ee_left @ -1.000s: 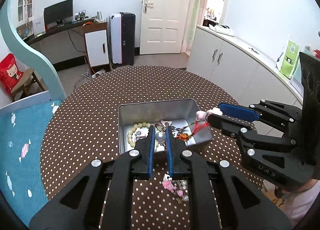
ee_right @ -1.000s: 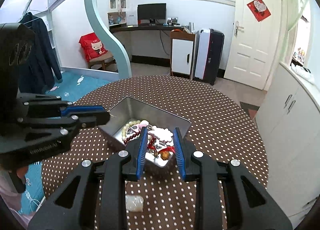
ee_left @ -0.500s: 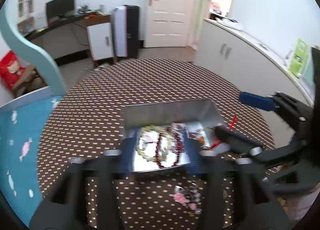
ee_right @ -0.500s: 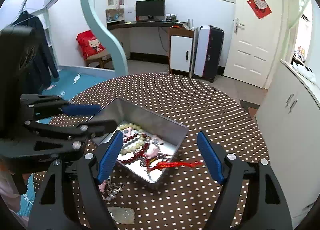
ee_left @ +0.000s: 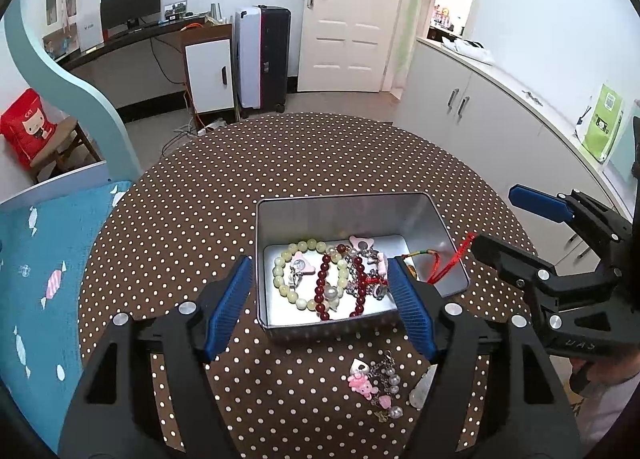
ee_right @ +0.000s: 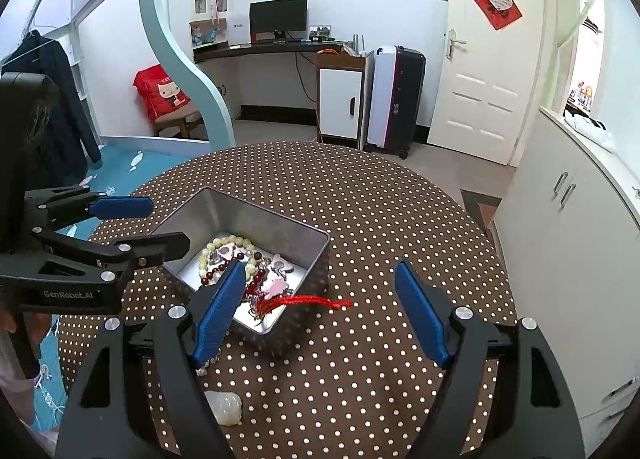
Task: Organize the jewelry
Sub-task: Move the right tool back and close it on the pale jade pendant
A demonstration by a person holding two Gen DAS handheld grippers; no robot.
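A silver metal tin [ee_left: 344, 215] [ee_right: 256, 219] sits on the brown polka-dot table and holds a pale green bead bracelet [ee_left: 288, 259], a dark red bead bracelet [ee_left: 322, 291] and pink charms. A red tasselled cord [ee_right: 312, 302] [ee_left: 450, 263] hangs over the tin's rim. My left gripper [ee_left: 320, 309] is open and empty, just in front of the tin. My right gripper [ee_right: 320, 315] is open and empty, over the tin's near corner. A pink charm chain with pearls [ee_left: 376, 383] and a pale stone pendant [ee_right: 225, 406] [ee_left: 422, 389] lie on the table outside the tin.
The round table [ee_left: 224, 187] has a dotted cloth. White cabinets [ee_right: 576, 243] stand to the right, a blue mat [ee_left: 36, 259] lies on the left. A door, suitcase and desk are far behind.
Both grippers have opened and let go: the left released a pearl piece, the right released the red cord jewelry, which now lies in the tin. Both grippers have drawn back.
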